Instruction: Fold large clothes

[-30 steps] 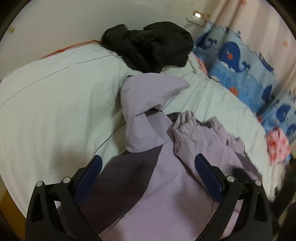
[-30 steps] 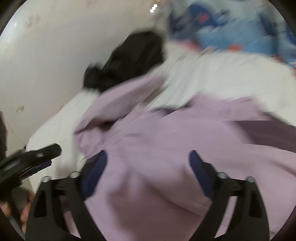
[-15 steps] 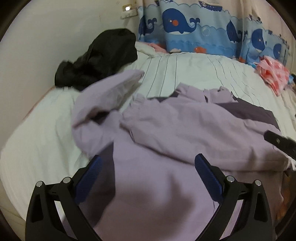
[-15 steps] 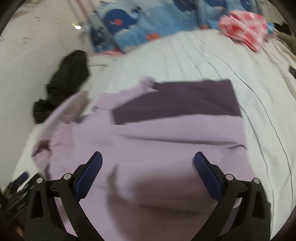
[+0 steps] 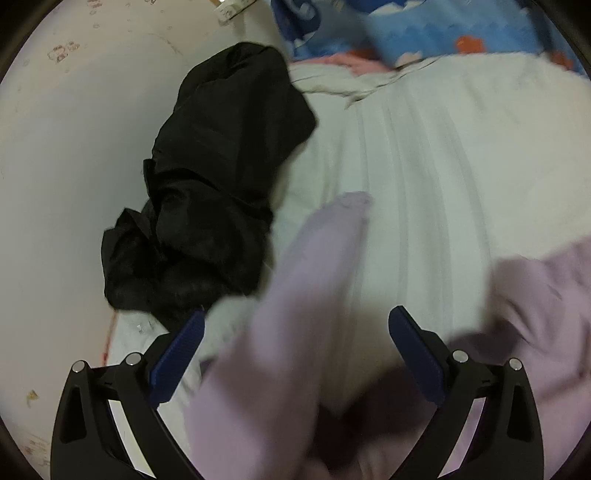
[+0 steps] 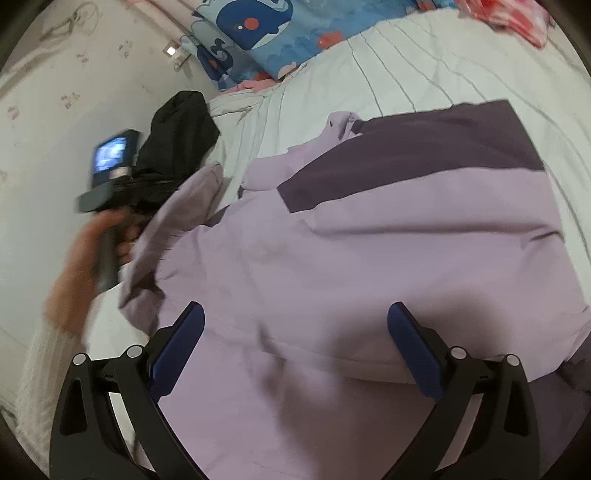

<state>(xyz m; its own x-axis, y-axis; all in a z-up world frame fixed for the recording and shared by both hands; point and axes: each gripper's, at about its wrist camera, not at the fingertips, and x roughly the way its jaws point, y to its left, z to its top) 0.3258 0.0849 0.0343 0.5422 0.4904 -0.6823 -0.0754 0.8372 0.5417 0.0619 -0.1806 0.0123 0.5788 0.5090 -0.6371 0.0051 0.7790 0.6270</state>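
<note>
A light purple jacket (image 6: 369, 251) with a dark purple panel (image 6: 424, 155) lies spread on the white bed (image 6: 424, 59). My right gripper (image 6: 295, 332) is open and hovers over its near part. My left gripper (image 5: 295, 339) is open above a blurred purple sleeve (image 5: 317, 266) that points away toward the bed's far side. In the right wrist view the left gripper's body (image 6: 110, 173) and the hand holding it show at the jacket's left edge, by the sleeve (image 6: 184, 206).
A black garment (image 5: 214, 177) is heaped against the wall (image 5: 74, 147) at the bed's left. A blue whale-print cloth (image 6: 280, 33) hangs at the far side. A pink-red cloth (image 6: 513, 18) lies at the far right of the bed.
The left gripper has swung left toward the sleeve and the black heap, its view now blurred. The right gripper's view has shifted slightly; the jacket lies flatter and the left gripper now appears at its left.
</note>
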